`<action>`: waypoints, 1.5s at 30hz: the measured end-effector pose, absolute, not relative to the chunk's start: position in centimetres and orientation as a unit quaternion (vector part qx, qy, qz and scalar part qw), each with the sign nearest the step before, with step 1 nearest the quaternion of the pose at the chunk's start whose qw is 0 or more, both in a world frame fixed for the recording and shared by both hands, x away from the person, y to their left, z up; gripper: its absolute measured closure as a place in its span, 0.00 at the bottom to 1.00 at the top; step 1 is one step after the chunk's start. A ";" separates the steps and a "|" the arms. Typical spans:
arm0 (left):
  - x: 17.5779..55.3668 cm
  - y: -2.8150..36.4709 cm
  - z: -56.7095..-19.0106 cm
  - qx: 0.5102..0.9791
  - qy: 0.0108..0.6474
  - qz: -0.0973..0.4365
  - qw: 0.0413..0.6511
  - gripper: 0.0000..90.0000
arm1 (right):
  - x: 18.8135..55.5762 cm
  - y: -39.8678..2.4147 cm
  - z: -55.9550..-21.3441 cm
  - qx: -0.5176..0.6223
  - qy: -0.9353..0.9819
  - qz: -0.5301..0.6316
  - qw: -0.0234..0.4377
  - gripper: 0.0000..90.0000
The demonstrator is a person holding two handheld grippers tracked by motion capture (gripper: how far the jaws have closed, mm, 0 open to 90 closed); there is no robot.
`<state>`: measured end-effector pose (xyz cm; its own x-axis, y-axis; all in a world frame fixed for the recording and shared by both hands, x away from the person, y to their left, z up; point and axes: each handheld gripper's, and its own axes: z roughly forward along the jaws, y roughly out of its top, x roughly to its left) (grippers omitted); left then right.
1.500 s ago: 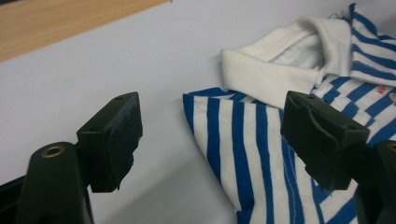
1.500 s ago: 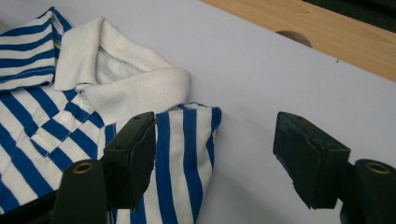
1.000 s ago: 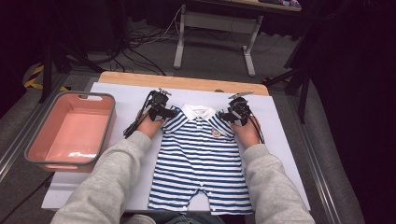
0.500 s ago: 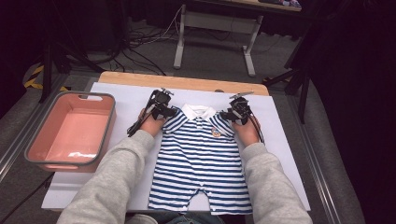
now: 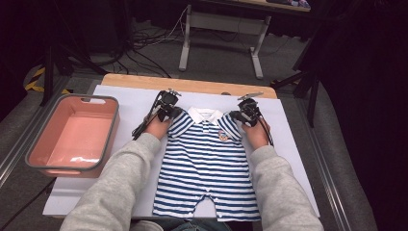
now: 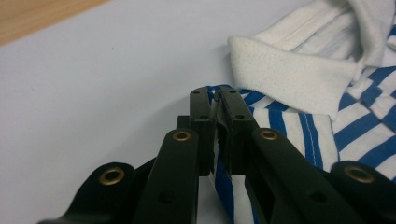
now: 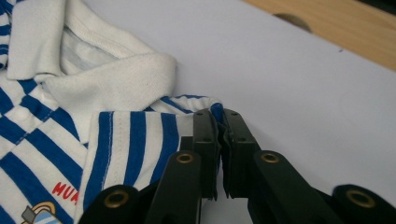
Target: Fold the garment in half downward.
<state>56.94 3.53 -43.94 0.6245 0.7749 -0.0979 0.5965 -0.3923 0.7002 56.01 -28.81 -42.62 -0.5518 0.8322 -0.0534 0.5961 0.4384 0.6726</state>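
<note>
A small baby romper (image 5: 207,163) with blue and white stripes lies flat in the middle of the high view, on a smooth white sheet (image 5: 120,103) that covers the wooden bench (image 5: 144,81). The garment is of soft knitted cloth, with a thick white ribbed collar (image 5: 206,115) and a little printed badge (image 5: 224,136) on the chest.

The left hand-held gripper (image 5: 172,114) stands at the shoulder on the left side of the collar. Its jaws have just been closing, and in the left gripper view (image 6: 215,100) the two flat black jaws are clenched on a fold of the striped cloth at the shoulder edge.

The right hand-held gripper (image 5: 239,115) stands at the other shoulder, and its jaws have just been closing too. In the right gripper view (image 7: 219,119) they pinch the striped edge of the shoulder, just beside the collar.

At the left of the high view a rectangular pink plastic tub (image 5: 41,154) with a grey rim and rounded corners sits on the sheet, well apart from the romper. Grey fleece sleeves (image 5: 115,192) come in from the bottom.
</note>
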 end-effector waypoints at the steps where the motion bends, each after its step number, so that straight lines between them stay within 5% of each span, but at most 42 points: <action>1: 56.9 3.5 -43.9 0.825 0.415 0.123 0.362 0.94 | 55.9 -29.0 -42.3 0.432 0.823 0.311 0.196 0.95; 20: 57.4 4.4 -38.8 0.797 0.391 0.163 0.431 0.94 | 55.1 -30.4 -37.3 0.414 0.791 0.366 0.262 0.95; 26: 56.6 4.9 -38.2 0.799 0.384 0.150 0.438 0.94 | 54.4 -30.9 -36.2 0.412 0.785 0.390 0.251 0.96; 45: 49.5 7.2 -39.0 0.812 0.323 0.121 0.472 0.94 | 45.8 -31.9 -36.5 0.346 0.798 0.432 0.239 0.96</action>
